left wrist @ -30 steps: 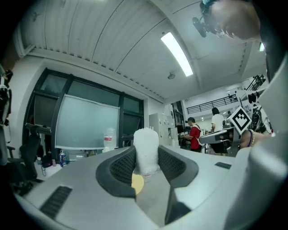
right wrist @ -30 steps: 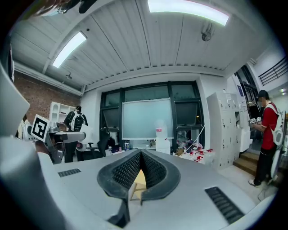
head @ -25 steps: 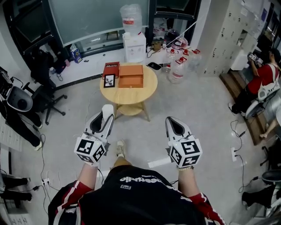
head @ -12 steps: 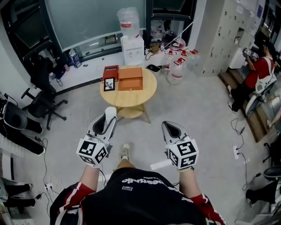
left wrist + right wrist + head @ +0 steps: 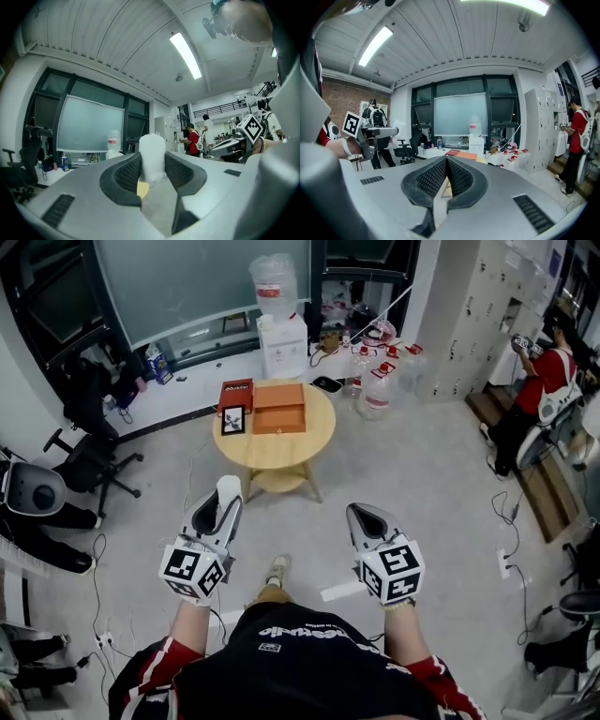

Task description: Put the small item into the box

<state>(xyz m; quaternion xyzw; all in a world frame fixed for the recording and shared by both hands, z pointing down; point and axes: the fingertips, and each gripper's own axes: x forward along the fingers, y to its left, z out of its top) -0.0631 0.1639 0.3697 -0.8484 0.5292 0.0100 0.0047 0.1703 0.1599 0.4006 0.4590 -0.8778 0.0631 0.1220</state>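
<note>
Small white item point(image 5: 152, 157) sitting pinched in left gripper point(image 5: 226, 491), jaws partway apart around it, unchanged from second ago. Right gripper point(image 5: 446, 161) closed, carrying nothing, dipping slightly. Person's shoe point(image 5: 277, 567) stepping forward; orange box point(image 5: 279, 406) on round table point(image 5: 281, 451) remaining well ahead. Approach ongoing, drop-off pending.

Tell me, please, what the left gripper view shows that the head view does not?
Only the left gripper view: the left claw seen close up, closed on a white item, and the ceiling light. Only the head view: the orange box and framed picture on the round table. Both: the water dispenser and the person in red.
</note>
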